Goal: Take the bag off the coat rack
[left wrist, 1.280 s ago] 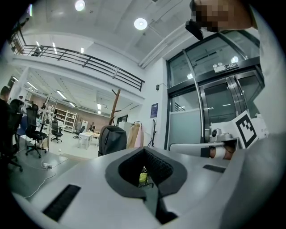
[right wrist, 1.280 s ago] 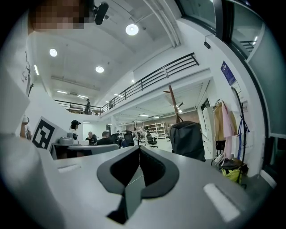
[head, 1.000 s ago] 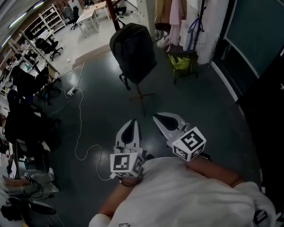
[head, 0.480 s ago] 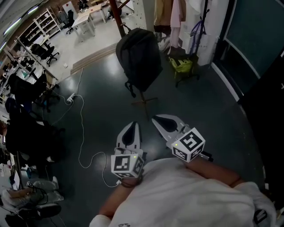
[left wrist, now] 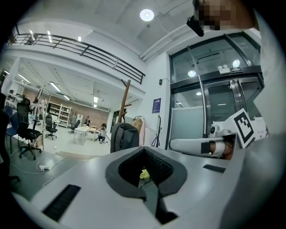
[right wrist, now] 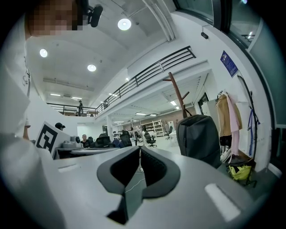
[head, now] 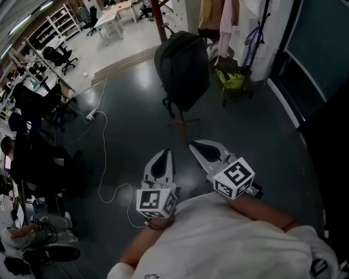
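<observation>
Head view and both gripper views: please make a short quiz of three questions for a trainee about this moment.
1. True or false: the black backpack hangs on the coat rack.
2. Choose one. The left gripper and the right gripper are:
A. shut on the backpack's strap
B. shut, with nothing between the jaws, apart from the backpack
C. wide open around the rack's pole
3. Short answer: what colour is the small bag on the floor to the right of the backpack in the head view?

Key: 1 true; 2 B; 3 yellow-green.
</observation>
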The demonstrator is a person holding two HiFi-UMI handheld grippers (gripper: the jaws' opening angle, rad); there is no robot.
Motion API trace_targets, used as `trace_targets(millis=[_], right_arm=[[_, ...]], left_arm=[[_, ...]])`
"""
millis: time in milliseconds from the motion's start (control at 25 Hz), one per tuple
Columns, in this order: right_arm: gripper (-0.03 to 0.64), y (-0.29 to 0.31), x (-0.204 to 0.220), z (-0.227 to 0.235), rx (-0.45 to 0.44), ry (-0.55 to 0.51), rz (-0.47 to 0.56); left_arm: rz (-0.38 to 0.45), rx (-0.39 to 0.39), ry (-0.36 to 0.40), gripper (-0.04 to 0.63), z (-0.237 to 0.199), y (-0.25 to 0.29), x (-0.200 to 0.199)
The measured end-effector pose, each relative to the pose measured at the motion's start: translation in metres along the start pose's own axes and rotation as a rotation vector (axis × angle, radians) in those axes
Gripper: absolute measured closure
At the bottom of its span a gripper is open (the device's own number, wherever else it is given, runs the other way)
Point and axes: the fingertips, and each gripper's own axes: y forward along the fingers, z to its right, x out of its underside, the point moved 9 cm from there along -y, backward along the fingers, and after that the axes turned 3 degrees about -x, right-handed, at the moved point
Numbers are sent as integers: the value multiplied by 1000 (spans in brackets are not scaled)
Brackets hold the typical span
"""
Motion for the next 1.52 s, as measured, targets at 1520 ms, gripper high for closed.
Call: trace_targets(millis=[1520], right_arm=[[612,69,-60,264,-226,-43,-26]], left_arm=[[74,-178,-18,594,35,250,-15]])
